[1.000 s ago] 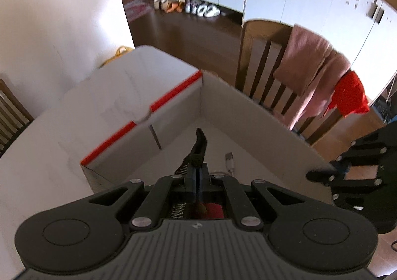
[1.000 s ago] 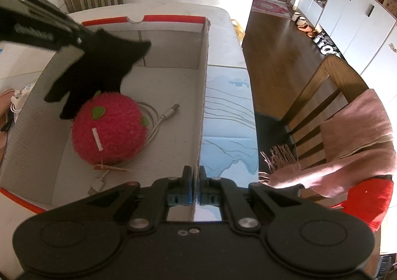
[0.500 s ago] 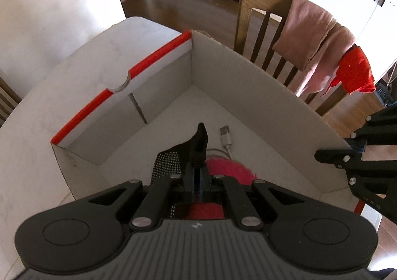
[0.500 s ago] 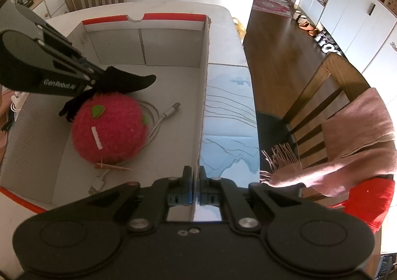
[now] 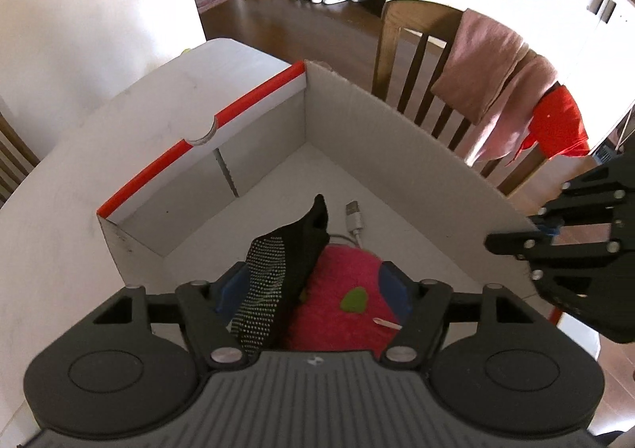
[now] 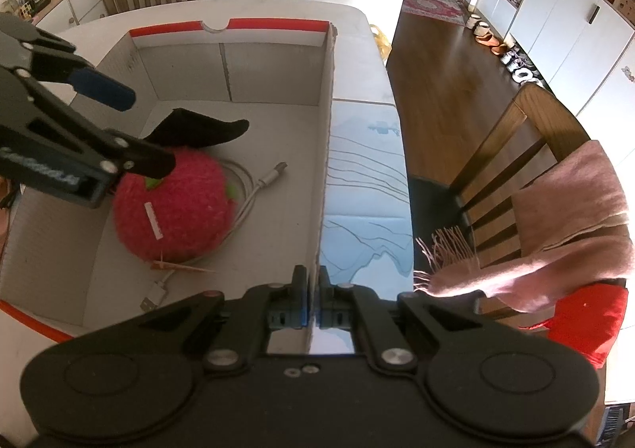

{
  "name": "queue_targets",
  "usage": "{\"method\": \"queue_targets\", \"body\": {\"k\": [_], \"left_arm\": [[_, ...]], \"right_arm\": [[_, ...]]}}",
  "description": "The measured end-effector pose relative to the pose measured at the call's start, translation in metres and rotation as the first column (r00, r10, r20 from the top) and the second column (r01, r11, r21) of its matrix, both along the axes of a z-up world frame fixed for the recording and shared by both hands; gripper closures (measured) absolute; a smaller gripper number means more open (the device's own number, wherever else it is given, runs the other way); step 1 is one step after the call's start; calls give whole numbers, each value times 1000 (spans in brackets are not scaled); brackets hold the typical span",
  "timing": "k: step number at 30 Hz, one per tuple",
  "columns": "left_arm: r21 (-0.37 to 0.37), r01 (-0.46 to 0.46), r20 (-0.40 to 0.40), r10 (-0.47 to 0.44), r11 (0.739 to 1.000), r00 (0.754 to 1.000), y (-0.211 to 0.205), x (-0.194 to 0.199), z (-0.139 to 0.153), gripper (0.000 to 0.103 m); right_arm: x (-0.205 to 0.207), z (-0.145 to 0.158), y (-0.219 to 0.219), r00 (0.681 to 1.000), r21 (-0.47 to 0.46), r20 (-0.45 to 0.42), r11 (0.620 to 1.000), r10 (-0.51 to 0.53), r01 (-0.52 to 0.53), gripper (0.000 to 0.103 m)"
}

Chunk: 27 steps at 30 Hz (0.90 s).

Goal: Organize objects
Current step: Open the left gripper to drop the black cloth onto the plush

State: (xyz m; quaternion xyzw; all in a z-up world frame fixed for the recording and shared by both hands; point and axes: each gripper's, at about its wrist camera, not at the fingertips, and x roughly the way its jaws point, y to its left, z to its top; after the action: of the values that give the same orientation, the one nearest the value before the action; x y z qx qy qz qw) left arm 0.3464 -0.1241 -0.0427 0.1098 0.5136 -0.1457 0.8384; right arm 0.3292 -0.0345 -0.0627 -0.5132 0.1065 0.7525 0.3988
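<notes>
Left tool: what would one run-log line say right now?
left tool: open | black sock: released onto red plush ball | right tool: shut on box wall

I count one cardboard box (image 6: 323, 154) on the table (image 6: 357, 51), holding one red plush ball (image 6: 174, 209), one black sock (image 6: 198, 130) and one white cable (image 6: 254, 190). Two wooden chairs (image 6: 516, 154) stand at the table's edges.

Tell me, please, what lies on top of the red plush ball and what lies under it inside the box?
A black sock lies on top of the red plush ball in the cardboard box. A white USB cable runs under the ball; its middle part is covered.
</notes>
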Motion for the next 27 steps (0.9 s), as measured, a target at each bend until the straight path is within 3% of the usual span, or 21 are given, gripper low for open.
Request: {"method": "queue_targets", "body": {"k": [14,27], "left_arm": [[-85,0,61,5,996,998,25,-50,55,32],[-95,-82,72,89,992,993,96,-123,78,23]], "right_arm": [[-3,1,3,1000,-16,13,1000,2,-2,100],[-6,1,3,1000,-21,25,1000,-3,4,100]]}}
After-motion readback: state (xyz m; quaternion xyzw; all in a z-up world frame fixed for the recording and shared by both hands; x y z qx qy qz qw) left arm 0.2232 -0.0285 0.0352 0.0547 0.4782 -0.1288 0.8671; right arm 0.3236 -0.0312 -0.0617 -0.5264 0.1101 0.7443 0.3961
